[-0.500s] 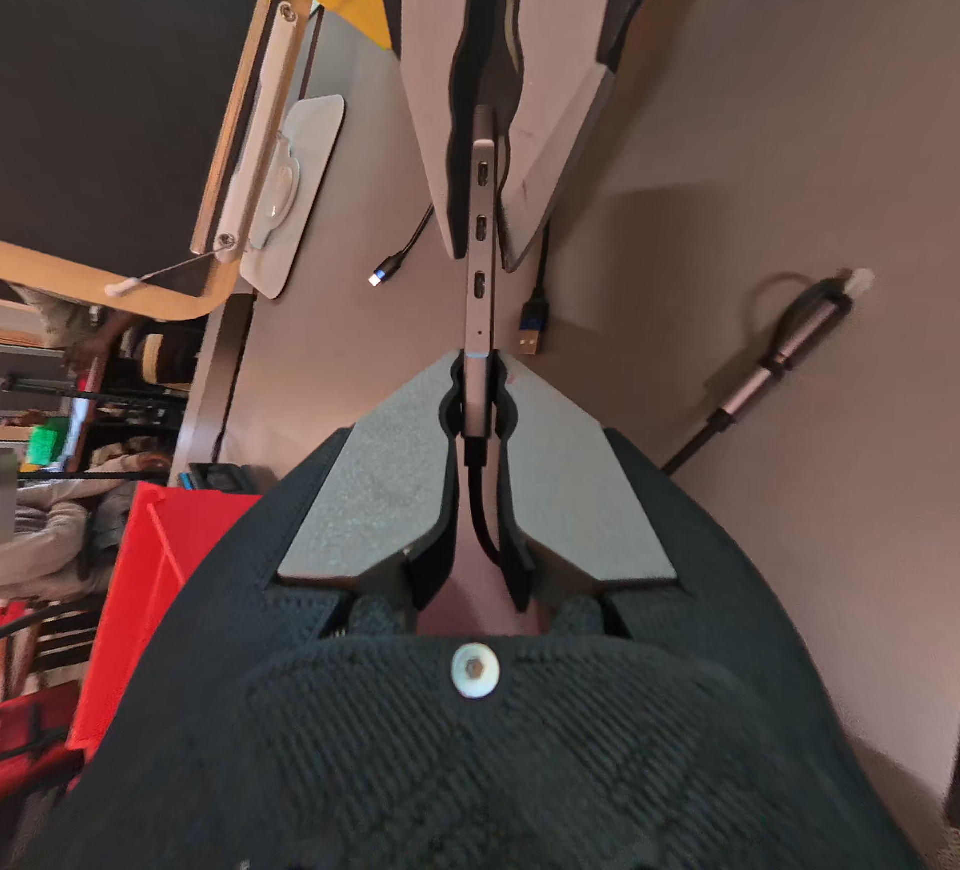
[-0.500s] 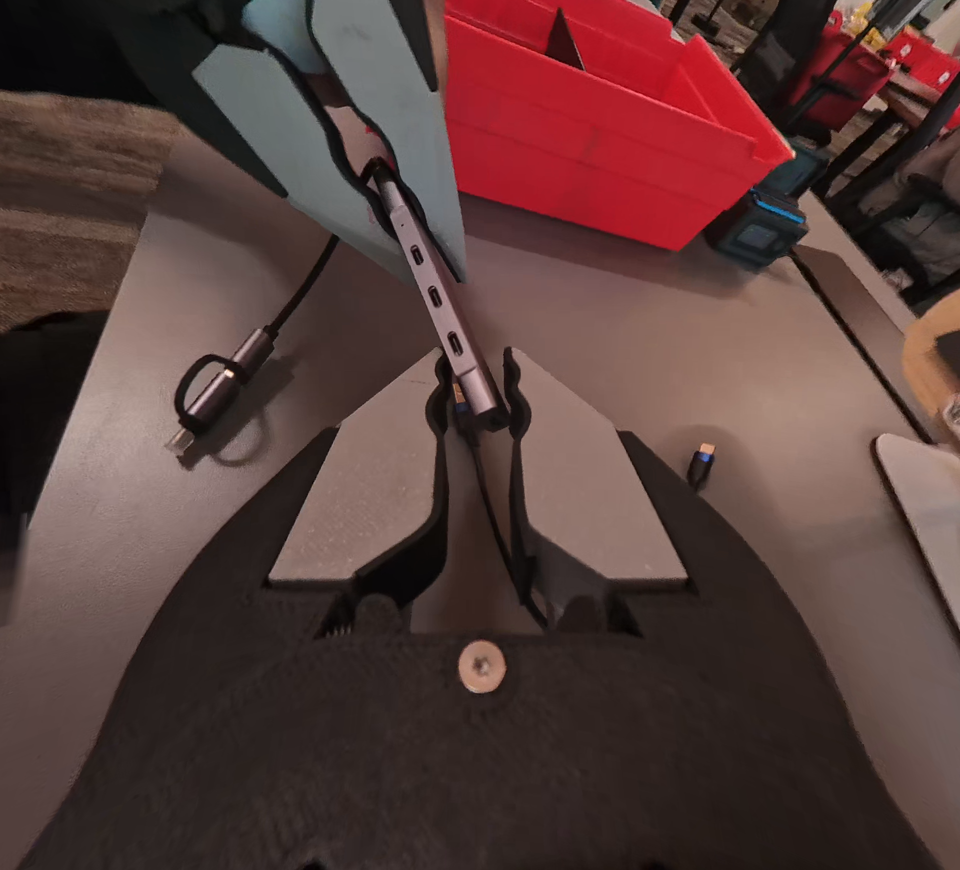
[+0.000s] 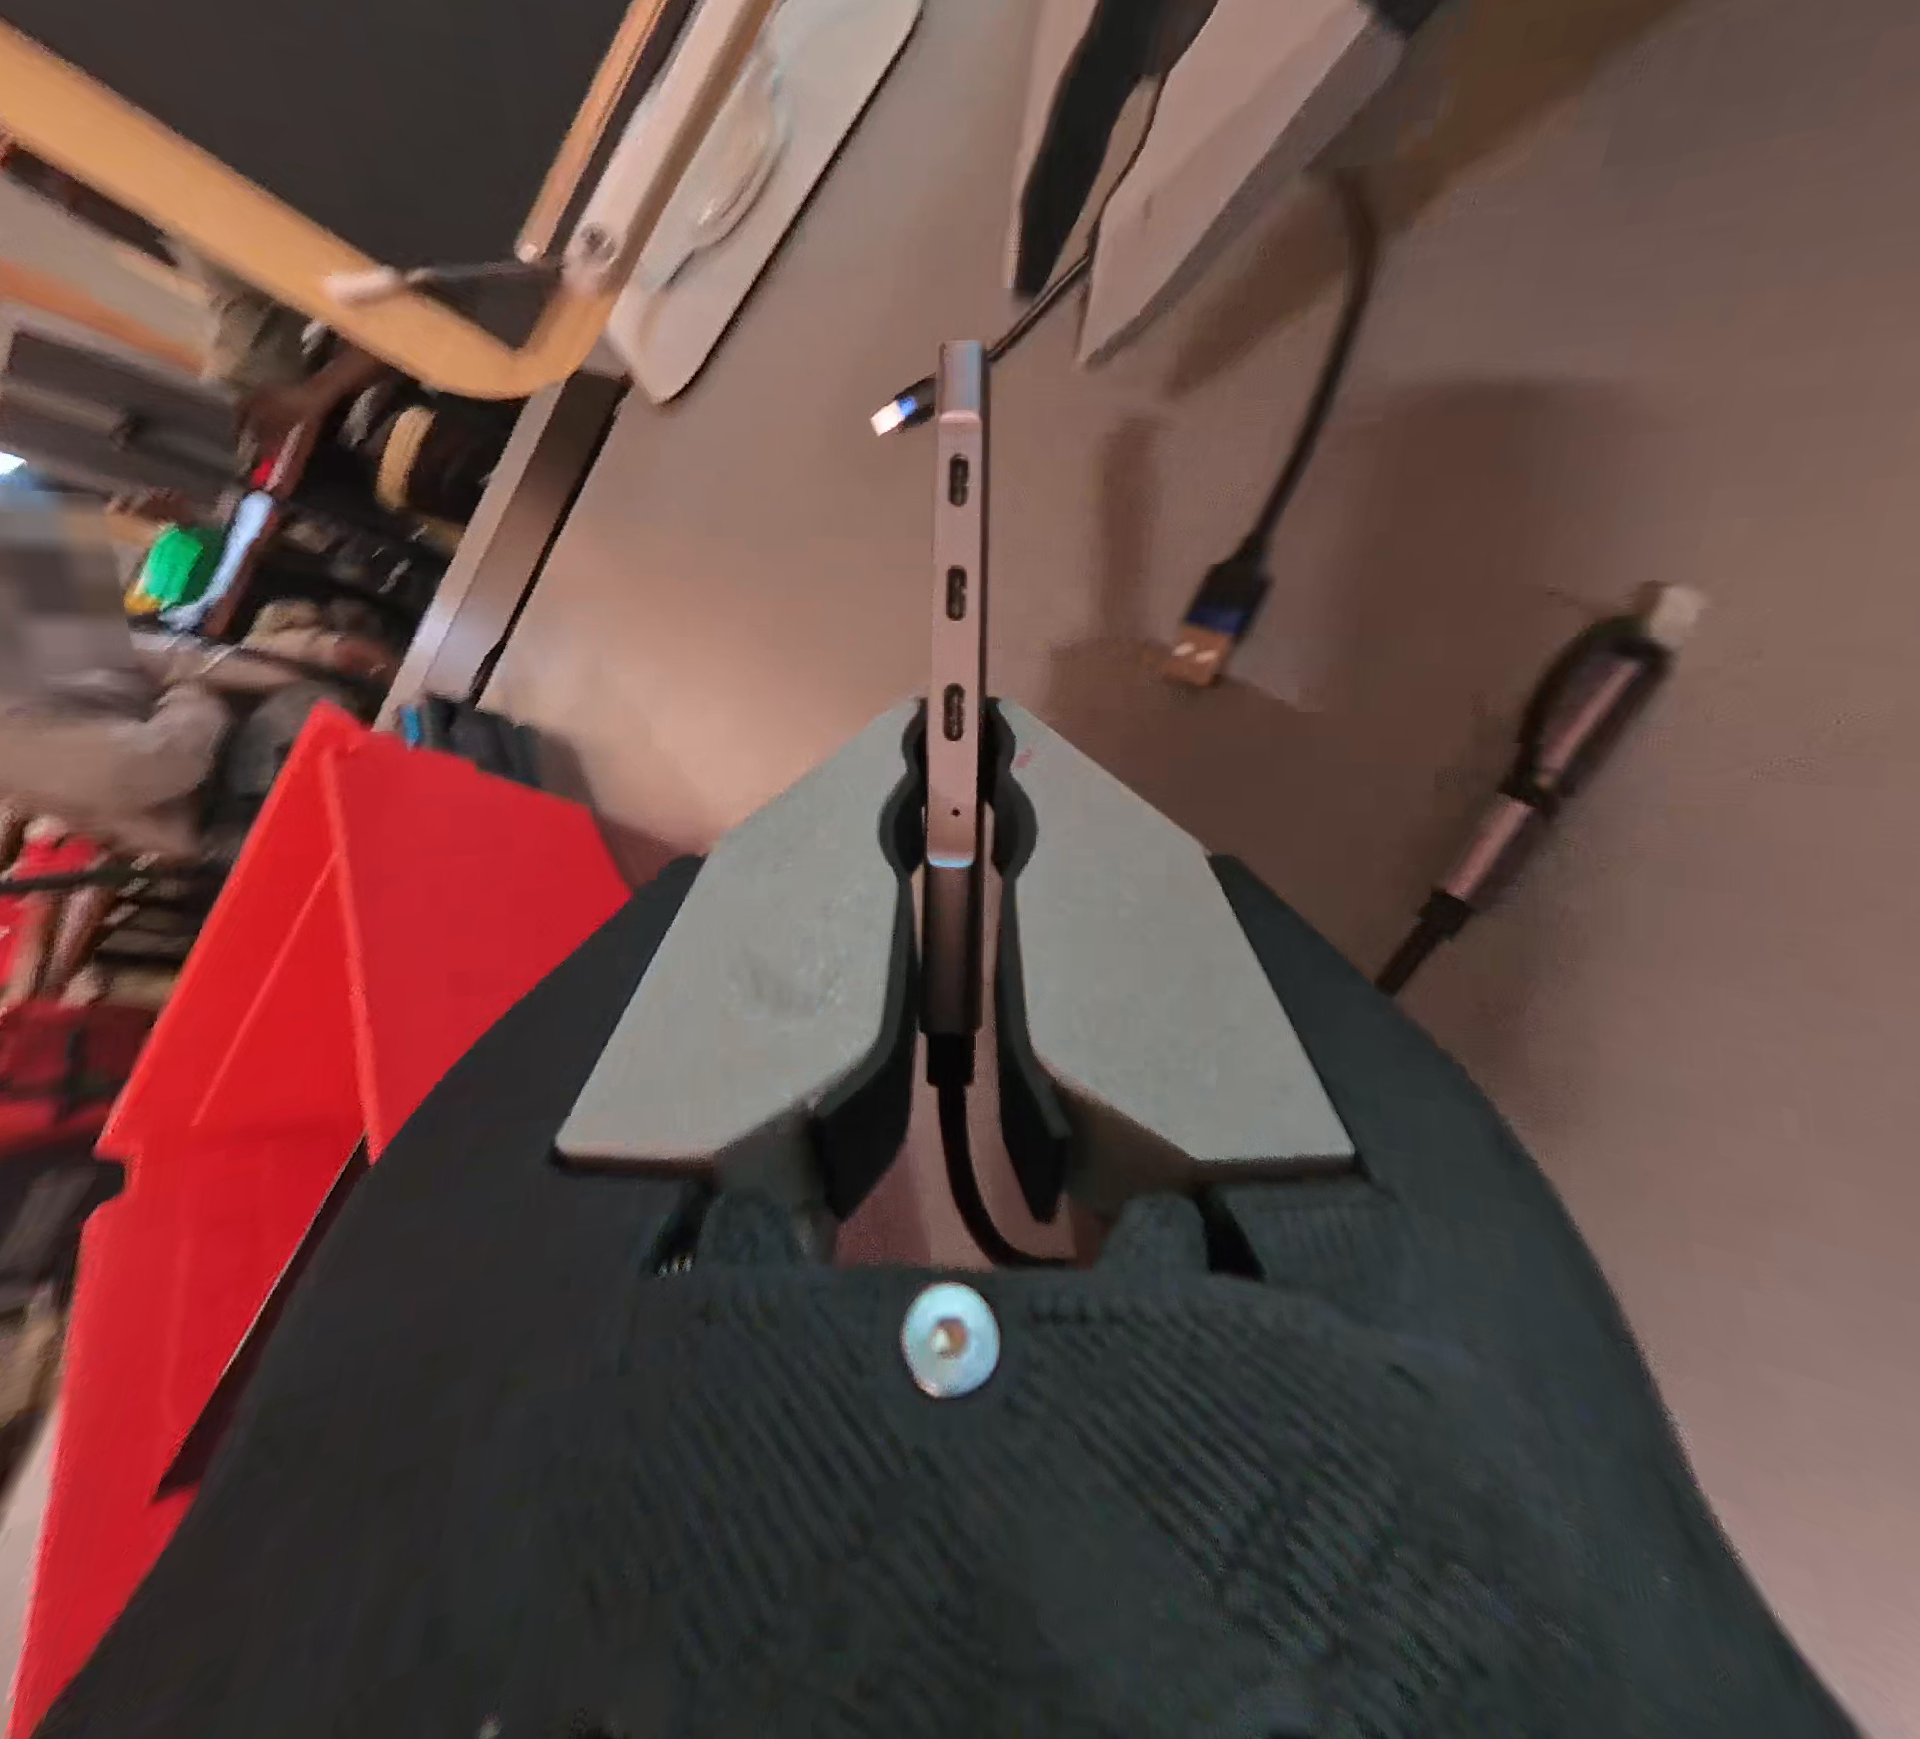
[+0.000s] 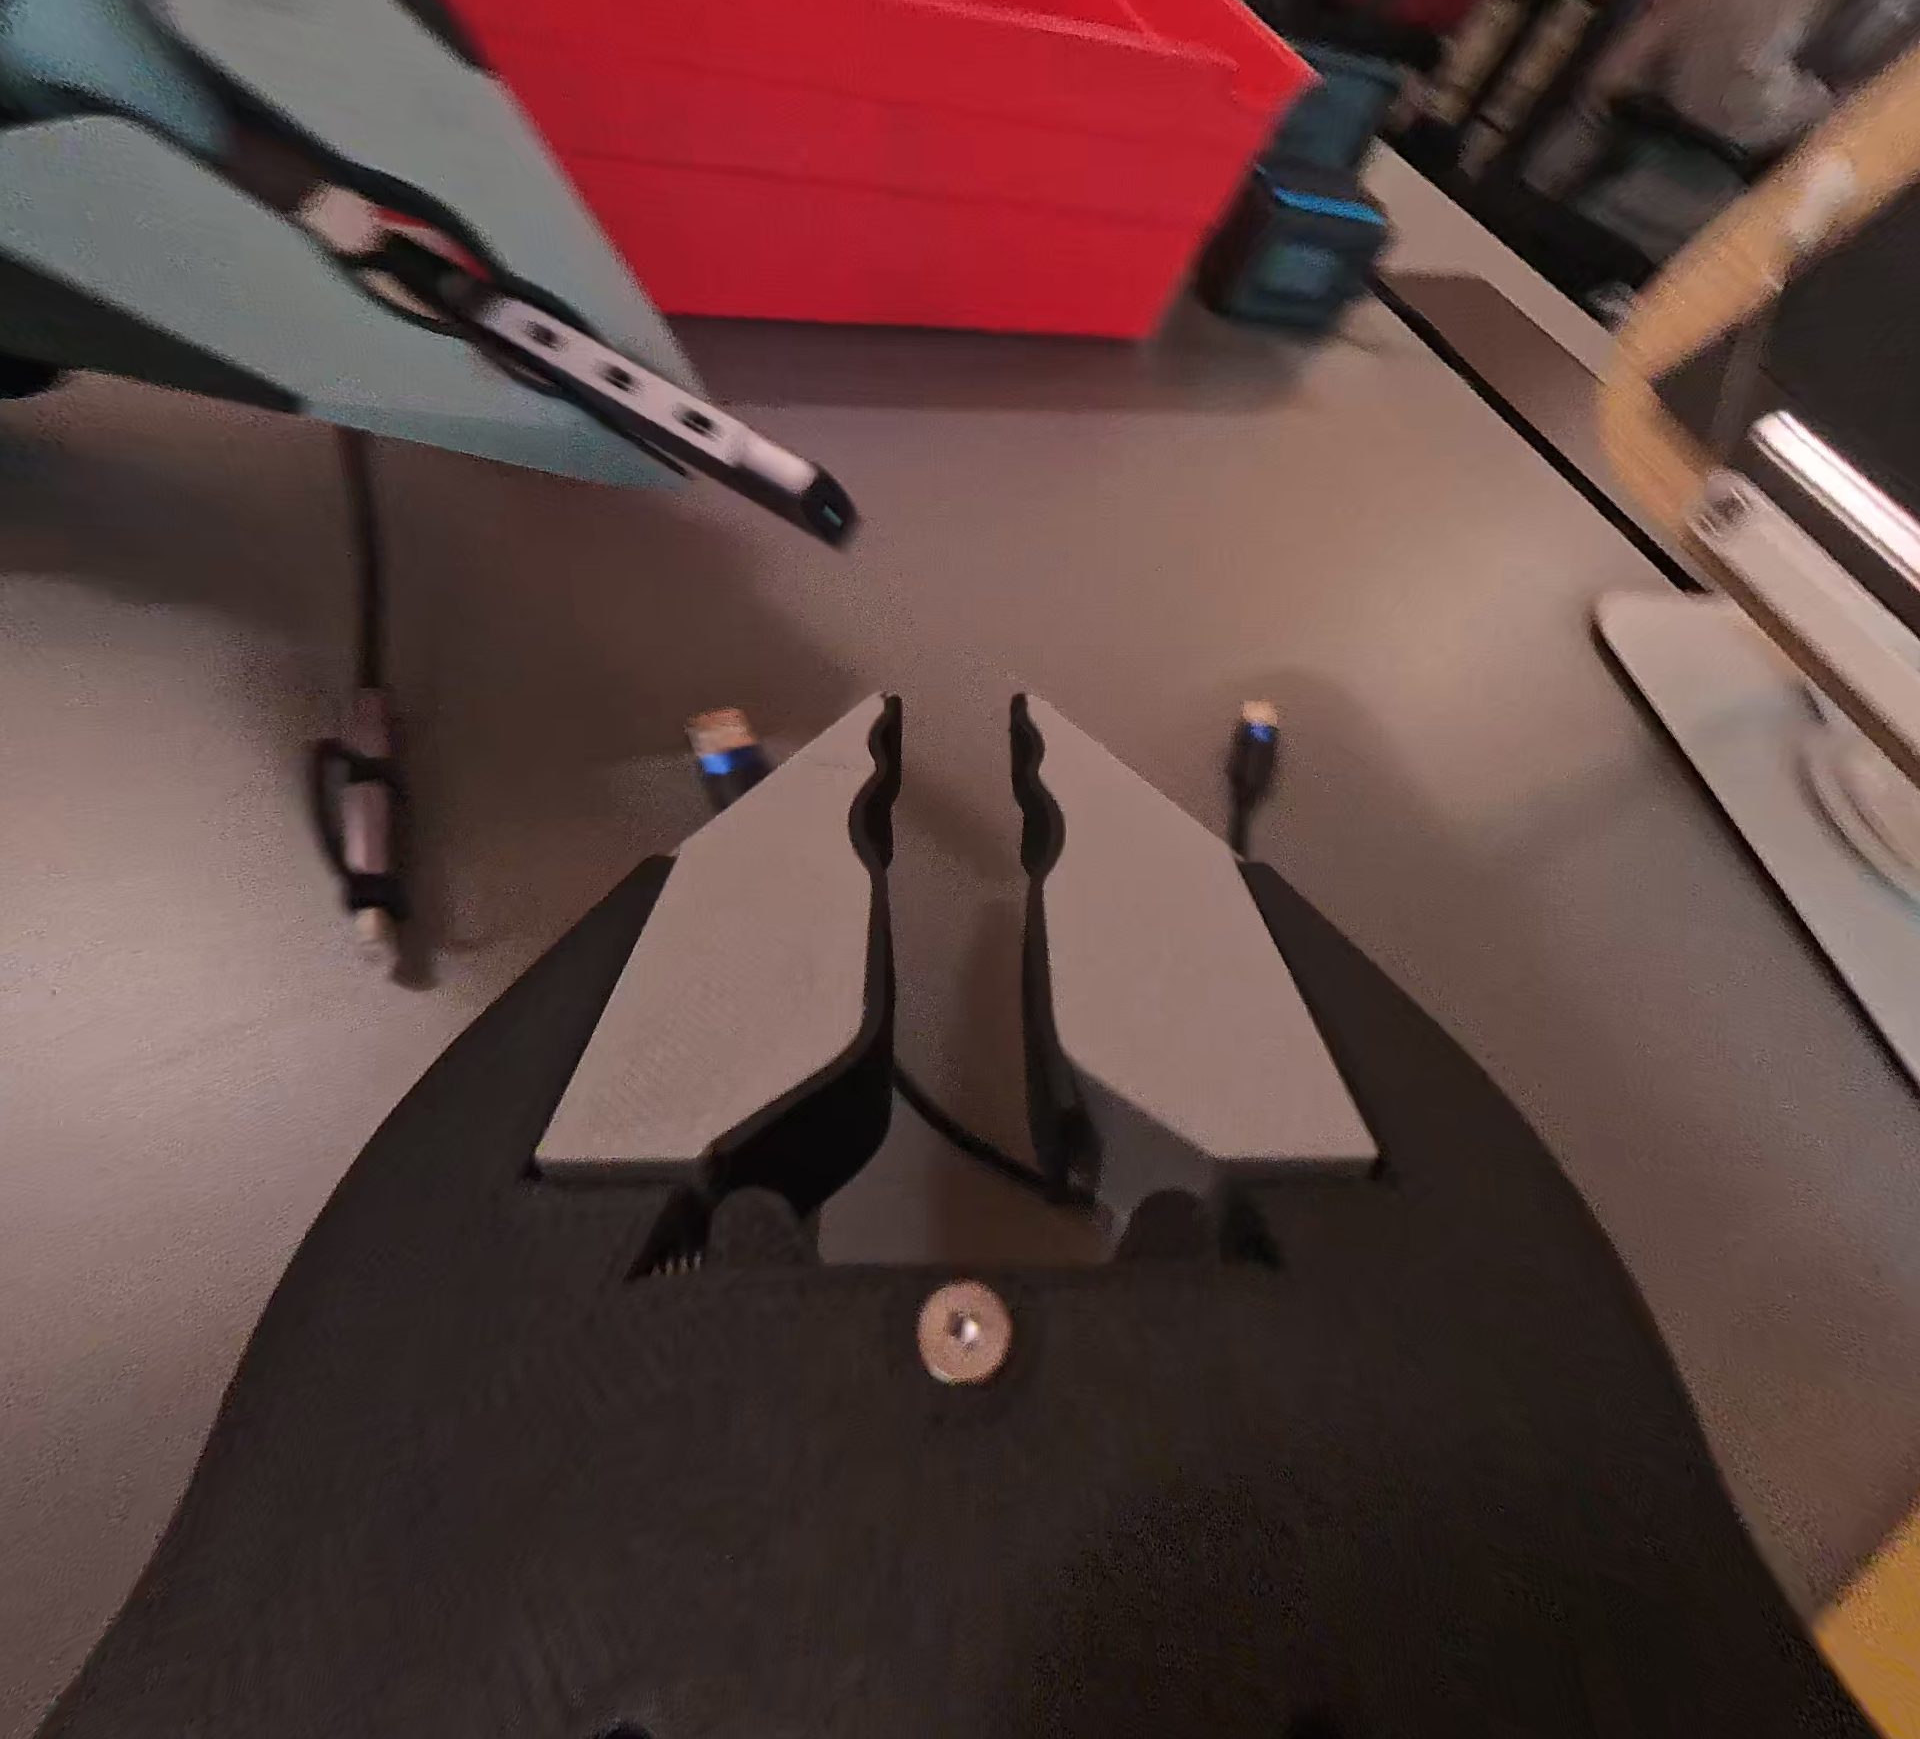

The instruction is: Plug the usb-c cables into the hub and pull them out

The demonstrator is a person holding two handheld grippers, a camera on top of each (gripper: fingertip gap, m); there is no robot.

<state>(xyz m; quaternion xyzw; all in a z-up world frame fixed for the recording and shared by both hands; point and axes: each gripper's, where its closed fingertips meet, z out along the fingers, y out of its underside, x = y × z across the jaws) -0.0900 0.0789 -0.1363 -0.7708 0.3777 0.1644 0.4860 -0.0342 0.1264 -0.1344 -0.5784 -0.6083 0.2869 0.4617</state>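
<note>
- Between my left gripper (image 3: 954, 713) pads sits the hub (image 3: 958, 588), clenched at its cable end, edge-on, so its three small ports face the left wrist camera; all three look empty.
- Off the hub's free tip, my right gripper (image 4: 954, 713) hangs released over the table (image 4: 1143, 546), jaws apart and nothing between them.
- Below the hub, on the table, lie the loose leads: a small-tipped usb-c cable (image 4: 1255, 754) to one side of the right gripper, a blue-collared plug (image 4: 727, 754) just beside its other finger, and a grey adapter lead (image 4: 364, 816) farther out past that.
- Behind the hub stands a red bin (image 4: 883, 131), playing no part.
- Judging by the empty ports, I am at the start of a plug-in step, with the cable pick-up in hand.
- Next I would drop the right gripper onto the small-tipped plug, grasp it close behind the tip, then bring it square to one port while the left hand holds the hub steady.
- Both views are blurred, so I cannot tell the plug's exact orientation.
</note>
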